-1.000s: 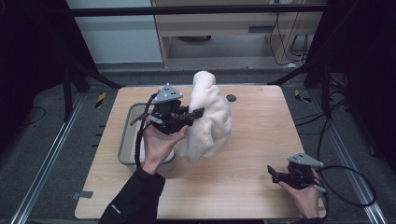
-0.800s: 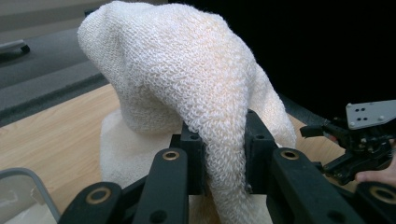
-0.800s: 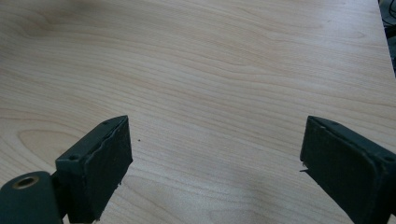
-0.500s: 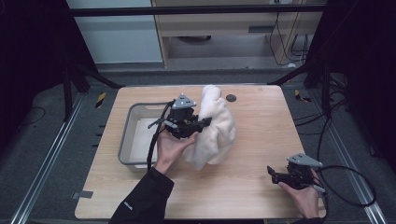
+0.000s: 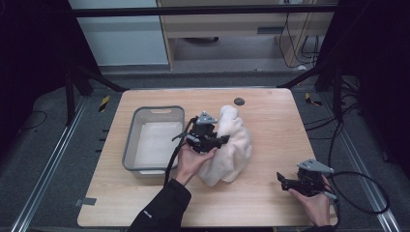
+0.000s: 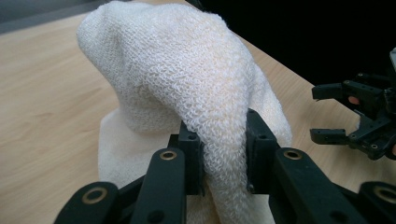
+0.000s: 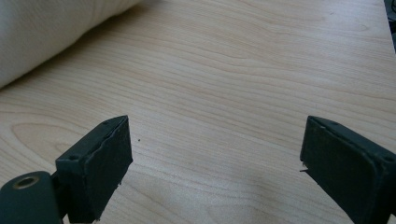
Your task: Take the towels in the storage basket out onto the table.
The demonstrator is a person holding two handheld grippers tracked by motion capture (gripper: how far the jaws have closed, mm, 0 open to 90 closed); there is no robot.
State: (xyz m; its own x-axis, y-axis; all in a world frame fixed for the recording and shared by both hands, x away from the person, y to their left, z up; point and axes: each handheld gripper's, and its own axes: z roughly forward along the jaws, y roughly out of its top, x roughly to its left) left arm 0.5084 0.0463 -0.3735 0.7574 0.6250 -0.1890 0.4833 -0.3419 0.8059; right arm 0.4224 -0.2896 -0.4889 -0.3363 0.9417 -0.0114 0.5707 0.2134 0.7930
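Change since earlier frame: white terry-cloth towel (image 5: 227, 147) lowered onto light wooden table (image 5: 270, 121), frame centre, beside clear plastic bin (image 5: 153, 139).
Left tongs (image 6: 223, 156): clamped on towel fold.
Right tongs (image 7: 212, 161): wide, empty, lower right.
Risk: thin pinch; towel may slip, slump.

1. The left gripper (image 5: 223, 140) is held up over mid-table by the left hand (image 5: 191, 162), its jaws clamped on white cloth (image 6: 187, 93).
2. The right gripper (image 5: 281, 180) sits low at the near right, jaws spread wide.

On the table (image 5: 270, 203), the tub (image 5: 153, 140) sits left of the towel (image 5: 232, 145), apparently just apart.
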